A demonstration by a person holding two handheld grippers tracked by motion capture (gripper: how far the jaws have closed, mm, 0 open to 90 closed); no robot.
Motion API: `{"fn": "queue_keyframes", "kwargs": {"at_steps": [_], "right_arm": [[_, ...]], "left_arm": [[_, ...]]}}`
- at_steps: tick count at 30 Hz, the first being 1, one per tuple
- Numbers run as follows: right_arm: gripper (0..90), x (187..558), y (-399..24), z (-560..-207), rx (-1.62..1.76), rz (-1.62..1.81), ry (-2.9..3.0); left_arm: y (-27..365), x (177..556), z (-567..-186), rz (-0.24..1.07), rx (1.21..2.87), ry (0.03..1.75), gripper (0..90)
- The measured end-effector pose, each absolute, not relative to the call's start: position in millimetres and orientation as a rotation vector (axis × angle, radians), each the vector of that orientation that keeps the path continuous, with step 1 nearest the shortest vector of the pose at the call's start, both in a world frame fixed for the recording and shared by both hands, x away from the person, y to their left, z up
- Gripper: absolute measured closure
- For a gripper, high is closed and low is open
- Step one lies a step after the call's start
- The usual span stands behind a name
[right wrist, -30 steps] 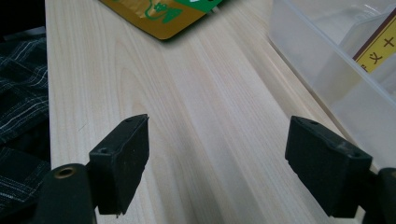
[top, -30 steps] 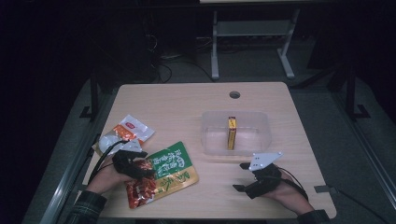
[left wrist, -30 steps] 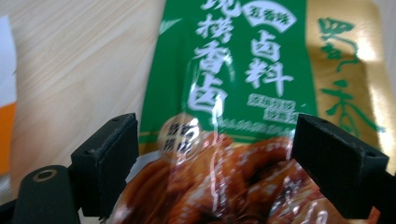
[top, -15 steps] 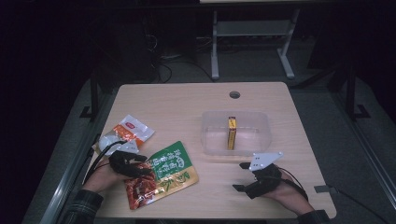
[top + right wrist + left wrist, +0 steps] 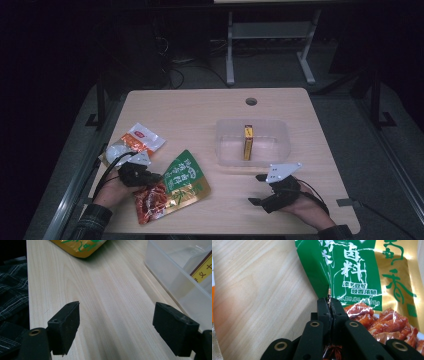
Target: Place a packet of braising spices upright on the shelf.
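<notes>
A green and gold snack packet (image 5: 182, 182) printed with red food lies flat at the table's front left. My left gripper (image 5: 150, 177) sits at its left edge. In the left gripper view its jaws (image 5: 329, 301) have just been closing and now pinch a raised fold of the packet (image 5: 352, 272). My right gripper (image 5: 256, 189) rests at the front right, just in front of the clear container (image 5: 280, 150). It stands open with bare wood between its pads (image 5: 116, 315).
The clear plastic container (image 5: 175, 277) holds a yellow box (image 5: 248, 141) standing on edge. An orange and white packet (image 5: 135, 145) lies at the left edge, behind the left hand. A round cable hole (image 5: 251, 101) is at the table's back.
The left gripper's jaws have closed onto the green packet's edge. Both hands have kept their places, and the packet has not shifted.
</notes>
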State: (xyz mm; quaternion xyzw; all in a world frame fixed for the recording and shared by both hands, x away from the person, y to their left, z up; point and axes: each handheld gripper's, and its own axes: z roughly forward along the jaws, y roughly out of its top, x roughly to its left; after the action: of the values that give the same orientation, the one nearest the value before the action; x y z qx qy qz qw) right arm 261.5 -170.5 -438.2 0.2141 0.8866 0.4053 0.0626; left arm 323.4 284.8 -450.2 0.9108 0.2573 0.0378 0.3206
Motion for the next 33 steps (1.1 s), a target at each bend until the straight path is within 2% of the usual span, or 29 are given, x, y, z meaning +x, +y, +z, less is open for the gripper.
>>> {"fn": "queue_keyframes", "kwargs": {"at_steps": [11,18,24,33], "right_arm": [[20.0,258.8,-169.1,-439.8,0.719,1.276,2.681],[27.1,259.1,-163.6,-436.9,0.743,1.363,2.633],[28.6,264.4,-149.6,-431.7,0.742,1.449,2.600],[28.5,271.1,-133.9,-424.6,0.736,1.601,2.547]], "left_arm": [[284.5,321.0,-426.5,0.084,2.171,0.742,89.5],[274.9,313.6,-409.9,0.112,2.047,0.731,89.6],[263.1,306.8,-398.6,0.116,1.941,0.717,89.7],[238.3,300.2,-391.8,0.139,1.880,0.694,89.7]]}}
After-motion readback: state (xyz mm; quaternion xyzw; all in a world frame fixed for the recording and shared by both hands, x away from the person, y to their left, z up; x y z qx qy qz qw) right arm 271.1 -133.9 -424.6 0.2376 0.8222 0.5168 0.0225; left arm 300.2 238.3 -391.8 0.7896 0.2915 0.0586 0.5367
